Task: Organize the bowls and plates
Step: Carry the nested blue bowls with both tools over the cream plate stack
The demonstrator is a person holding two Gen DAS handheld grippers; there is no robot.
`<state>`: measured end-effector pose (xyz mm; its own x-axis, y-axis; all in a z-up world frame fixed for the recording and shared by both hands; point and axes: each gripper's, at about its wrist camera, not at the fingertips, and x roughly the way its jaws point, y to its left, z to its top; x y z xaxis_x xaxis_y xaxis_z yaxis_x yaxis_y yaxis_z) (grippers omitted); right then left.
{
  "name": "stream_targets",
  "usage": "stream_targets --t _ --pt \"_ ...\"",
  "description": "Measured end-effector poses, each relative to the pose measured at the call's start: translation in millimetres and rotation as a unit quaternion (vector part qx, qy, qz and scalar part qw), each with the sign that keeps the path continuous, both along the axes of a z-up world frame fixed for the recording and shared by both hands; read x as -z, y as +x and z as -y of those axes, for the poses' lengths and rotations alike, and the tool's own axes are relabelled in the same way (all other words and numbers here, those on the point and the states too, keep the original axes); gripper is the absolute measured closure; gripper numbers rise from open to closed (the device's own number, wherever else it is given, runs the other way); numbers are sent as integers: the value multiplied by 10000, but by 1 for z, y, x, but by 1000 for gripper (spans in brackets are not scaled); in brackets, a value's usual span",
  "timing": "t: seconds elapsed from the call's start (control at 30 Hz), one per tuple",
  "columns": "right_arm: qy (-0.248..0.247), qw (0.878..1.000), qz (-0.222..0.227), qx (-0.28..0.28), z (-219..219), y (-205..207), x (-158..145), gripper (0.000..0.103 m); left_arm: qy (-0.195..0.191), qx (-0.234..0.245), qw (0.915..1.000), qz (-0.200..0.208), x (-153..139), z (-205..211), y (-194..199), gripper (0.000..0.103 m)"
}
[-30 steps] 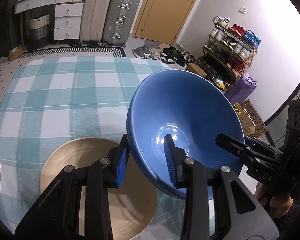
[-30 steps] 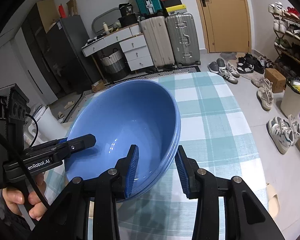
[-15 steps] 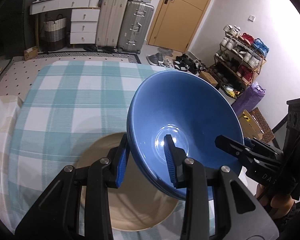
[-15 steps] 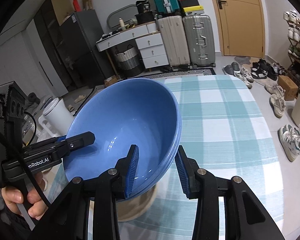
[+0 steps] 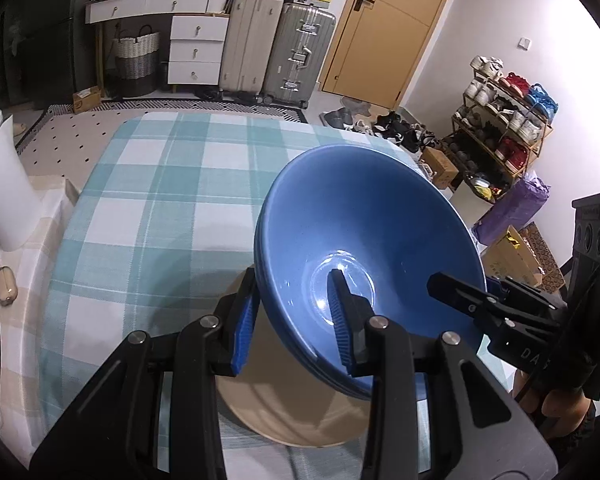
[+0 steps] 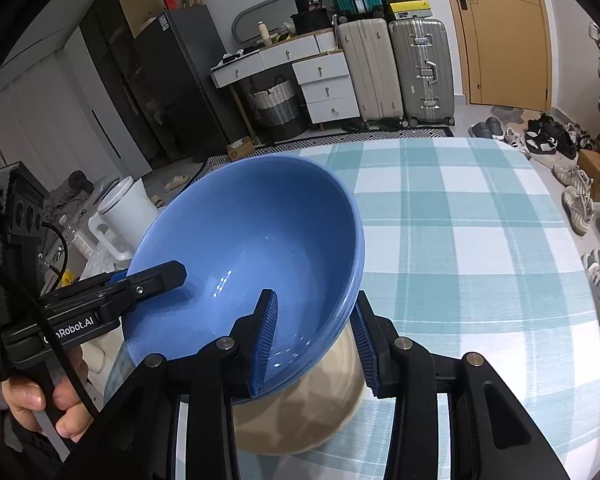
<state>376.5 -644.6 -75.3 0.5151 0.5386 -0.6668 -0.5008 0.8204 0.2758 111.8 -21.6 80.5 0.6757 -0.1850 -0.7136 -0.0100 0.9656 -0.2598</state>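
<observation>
The table [image 5: 148,208], spread with a teal-and-white checked cloth, fills the middle of both wrist views; above its near part the blue bowl [image 5: 364,248] is held clear of the cloth, gripped at opposite sides of its rim; it is round, so it has no long axis to speak of; its mouth faces up and is tilted, tipped towards each camera in turn, and in the left wrist view the rim shows doubled lines, as if two bowls sat nested, though I cannot tell for sure; directly beneath it a beige plate [image 5: 300,420] lies flat on the cloth, partly hidden by the bowl, and whether the bowl's base touches it I cannot tell; the left gripper [image 5: 292,320] is narrowly parted and clamped on the bowl's wall, one blue pad outside and one inside; the right gripper [image 6: 314,340] grips the opposite rim the same way, its jaws a little apart with the wall pinched between them; in the right wrist view a hand [image 6: 40,404] wraps the left gripper's handle; a white bin [image 6: 128,216] stands on the floor just off the table's left edge.
</observation>
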Motion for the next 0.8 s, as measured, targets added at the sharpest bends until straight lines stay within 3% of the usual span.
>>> stream_targets --t 0.8 --pt "-368 9993 -68 -9 -23 14 25 64 -39 -43 9994 -333 51 -15 30 72"
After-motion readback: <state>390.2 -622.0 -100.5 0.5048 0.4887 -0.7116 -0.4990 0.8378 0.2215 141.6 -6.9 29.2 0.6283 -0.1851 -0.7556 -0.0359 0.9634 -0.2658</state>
